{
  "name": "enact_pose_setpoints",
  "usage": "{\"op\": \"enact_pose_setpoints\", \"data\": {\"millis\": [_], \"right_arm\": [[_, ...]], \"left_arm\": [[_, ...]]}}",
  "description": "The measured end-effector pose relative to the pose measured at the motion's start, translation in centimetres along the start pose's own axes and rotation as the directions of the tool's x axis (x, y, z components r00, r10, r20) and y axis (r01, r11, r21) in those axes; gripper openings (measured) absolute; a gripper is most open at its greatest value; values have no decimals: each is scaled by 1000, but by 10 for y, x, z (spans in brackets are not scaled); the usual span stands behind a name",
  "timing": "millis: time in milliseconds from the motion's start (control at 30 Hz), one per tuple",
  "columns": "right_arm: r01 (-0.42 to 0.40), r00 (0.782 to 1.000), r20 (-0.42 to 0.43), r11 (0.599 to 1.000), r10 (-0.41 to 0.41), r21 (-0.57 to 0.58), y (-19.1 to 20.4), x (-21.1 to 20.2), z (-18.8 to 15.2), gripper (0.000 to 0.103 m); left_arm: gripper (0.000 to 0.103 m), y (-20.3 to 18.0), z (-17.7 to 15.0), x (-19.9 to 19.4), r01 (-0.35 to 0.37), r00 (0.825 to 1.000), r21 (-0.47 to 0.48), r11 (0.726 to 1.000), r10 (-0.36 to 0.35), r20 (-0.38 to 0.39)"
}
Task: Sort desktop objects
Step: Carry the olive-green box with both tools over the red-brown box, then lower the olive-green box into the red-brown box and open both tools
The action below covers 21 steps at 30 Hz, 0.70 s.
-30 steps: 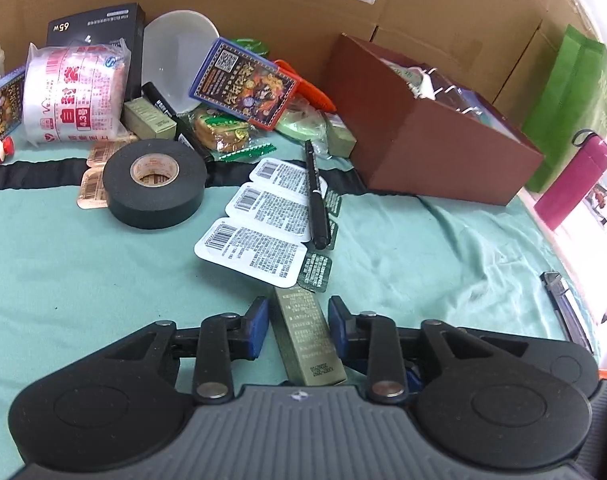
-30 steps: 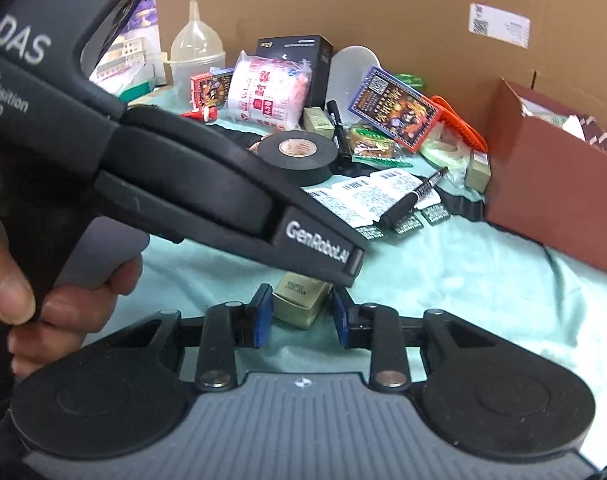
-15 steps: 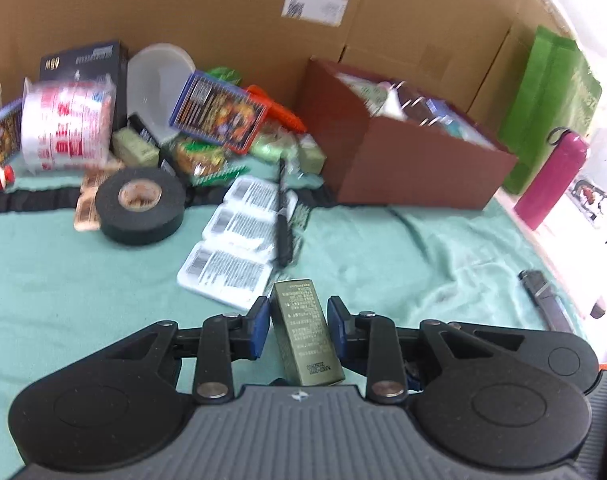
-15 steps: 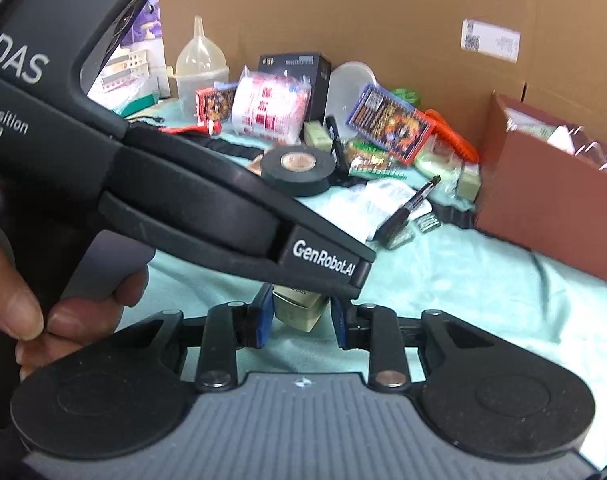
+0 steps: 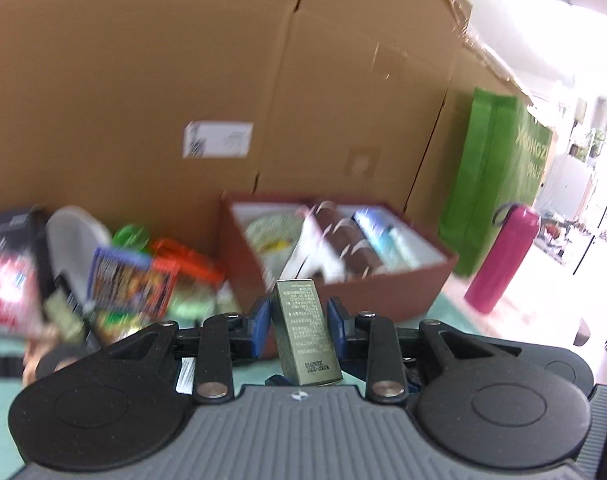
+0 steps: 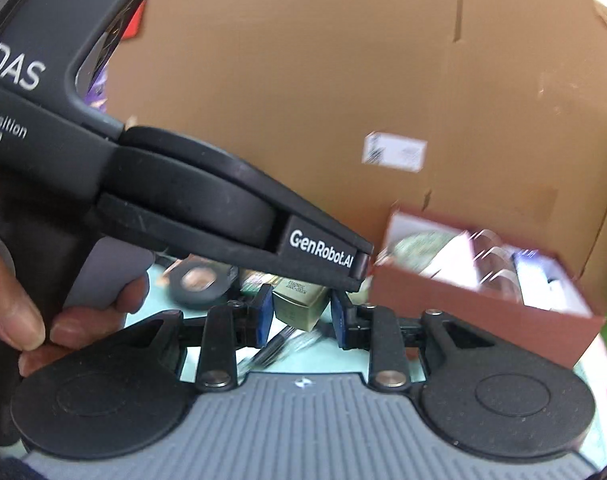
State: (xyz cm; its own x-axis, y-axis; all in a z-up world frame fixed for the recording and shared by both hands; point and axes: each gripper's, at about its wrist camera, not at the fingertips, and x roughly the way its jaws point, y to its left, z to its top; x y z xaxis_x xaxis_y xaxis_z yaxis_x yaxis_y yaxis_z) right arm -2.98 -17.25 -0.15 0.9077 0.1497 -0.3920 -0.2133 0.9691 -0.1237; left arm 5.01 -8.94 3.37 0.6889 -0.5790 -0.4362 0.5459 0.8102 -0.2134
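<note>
My left gripper (image 5: 298,312) is shut on a small olive-green box (image 5: 306,332) and holds it raised in front of the open brown box (image 5: 367,296), which has several items inside. In the right wrist view my right gripper (image 6: 299,314) is shut on a second small olive box (image 6: 299,306), just behind the left gripper's black body (image 6: 223,216). The brown box (image 6: 483,312) lies to its right. A black marker (image 6: 275,346) lies on the teal cloth below the right fingers.
A heap of packets and cards (image 5: 131,280) lies left of the brown box. A black tape roll (image 6: 197,282) sits on the cloth. A pink bottle (image 5: 501,260) and a green bag (image 5: 495,184) stand at the right. A cardboard wall (image 5: 183,80) closes the back.
Both grippers have lifted and tilted up with their olive boxes. The view has swung from the cloth towards the brown box and cardboard wall, which now look nearer.
</note>
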Motion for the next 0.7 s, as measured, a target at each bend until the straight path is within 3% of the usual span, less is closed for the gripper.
{"op": "enact_pose_setpoints", "data": {"millis": [167,333,700], "right_arm": [[47,998,44,999,-47,18,-35,16,15,30],[76,996,37,996,-78,55,-69,46,23,30],[50,998,-47,993,-45,106,-110,101,12,30]], "left_arm": [[32,-4,28,36,45,999,-4,999,-45,21],[31,-2,45,79,60,998,-32,998,-61,-12],[31,7,43,130,31,994,-36,999,-35,-100]]}}
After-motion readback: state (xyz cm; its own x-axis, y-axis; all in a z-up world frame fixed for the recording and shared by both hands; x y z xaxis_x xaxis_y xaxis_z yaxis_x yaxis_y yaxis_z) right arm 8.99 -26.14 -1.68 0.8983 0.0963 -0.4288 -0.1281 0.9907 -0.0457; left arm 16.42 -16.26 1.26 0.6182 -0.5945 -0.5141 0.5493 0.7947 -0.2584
